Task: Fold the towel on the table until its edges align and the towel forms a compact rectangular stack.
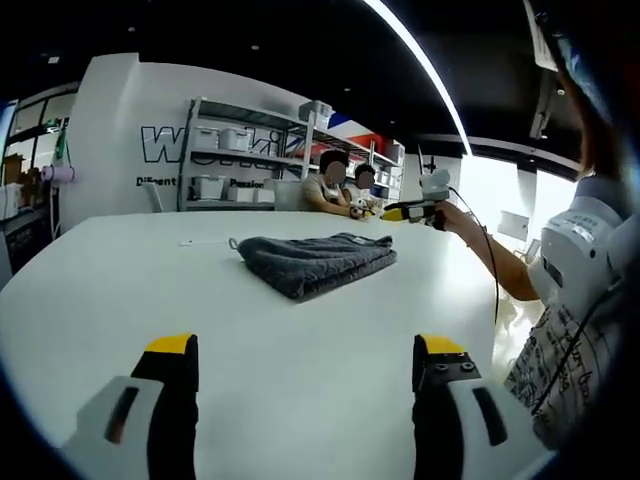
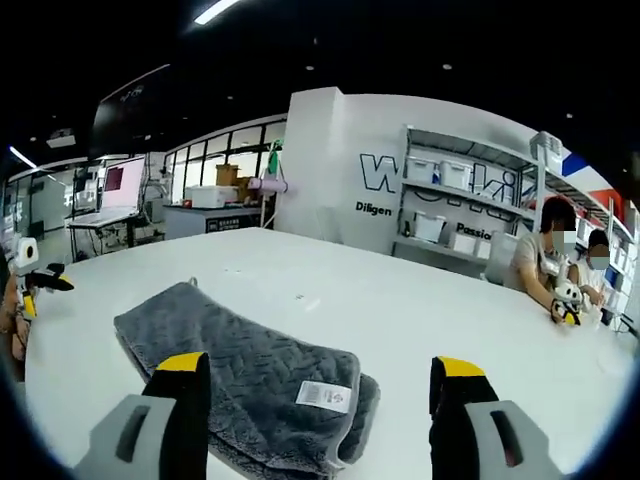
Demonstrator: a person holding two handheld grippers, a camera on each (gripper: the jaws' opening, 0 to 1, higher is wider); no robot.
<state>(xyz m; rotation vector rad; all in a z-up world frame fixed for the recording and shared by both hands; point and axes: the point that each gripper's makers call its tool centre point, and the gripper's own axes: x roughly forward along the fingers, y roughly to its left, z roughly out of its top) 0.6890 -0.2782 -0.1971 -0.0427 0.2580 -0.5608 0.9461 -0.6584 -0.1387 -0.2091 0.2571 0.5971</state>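
Note:
A dark grey towel (image 1: 315, 262) lies folded in a thick rectangle on the white table (image 1: 120, 300), a small hanging loop at its left corner. My left gripper (image 1: 305, 345) hovers well short of it, open, nothing between its yellow-tipped jaws. My right gripper (image 1: 408, 211) is held up beyond the towel's right end by a hand. In the right gripper view the towel (image 2: 230, 365) lies just under and ahead of my right gripper (image 2: 320, 363), which is open; a white label (image 2: 325, 396) sits on the towel's near corner. My left gripper (image 2: 40, 281) shows at the far left edge.
Two people (image 1: 340, 185) sit at the table's far end; one holds a small yellow and black object (image 2: 566, 301). Shelves with white bins (image 2: 450, 200) line the lettered wall. A person in a white shirt (image 1: 575, 300) stands at the table's right edge.

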